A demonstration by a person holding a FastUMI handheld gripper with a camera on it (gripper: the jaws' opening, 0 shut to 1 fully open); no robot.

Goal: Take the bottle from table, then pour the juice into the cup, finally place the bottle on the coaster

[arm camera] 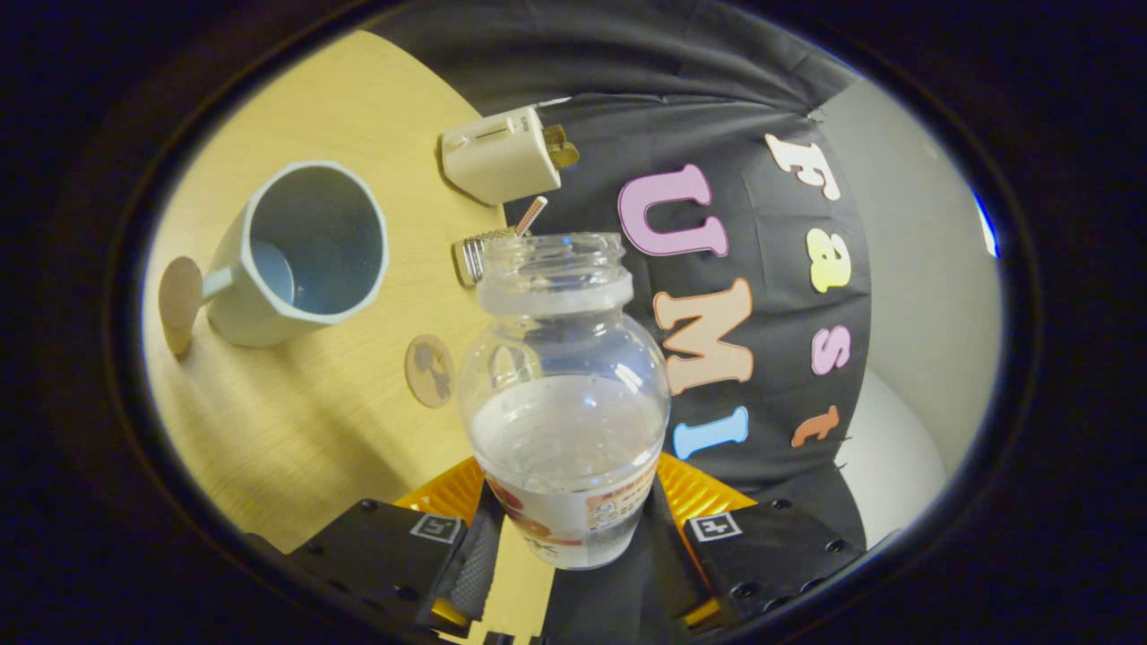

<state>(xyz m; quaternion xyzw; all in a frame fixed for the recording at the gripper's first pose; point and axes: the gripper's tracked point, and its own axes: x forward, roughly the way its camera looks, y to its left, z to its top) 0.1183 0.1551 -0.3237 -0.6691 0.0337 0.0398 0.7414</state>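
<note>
Pale wood tabletop [296, 430] carries two round coasters: one [179, 300] touching the handle side of the single blue-grey cup [300, 255], another [430, 370] nearer the fingers, close beside the bottle. Beyond lie one cream plug-like block [502, 157] and one small ridged metal piece [475, 255]. Open wood shows between cup and fingers; the tabletop's edge runs just behind the bottle. One clear, uncapped bottle [569, 394], part full, sits clamped between both fingers of the hand-held gripper [573, 542]. Its label print is too small to read.
</note>
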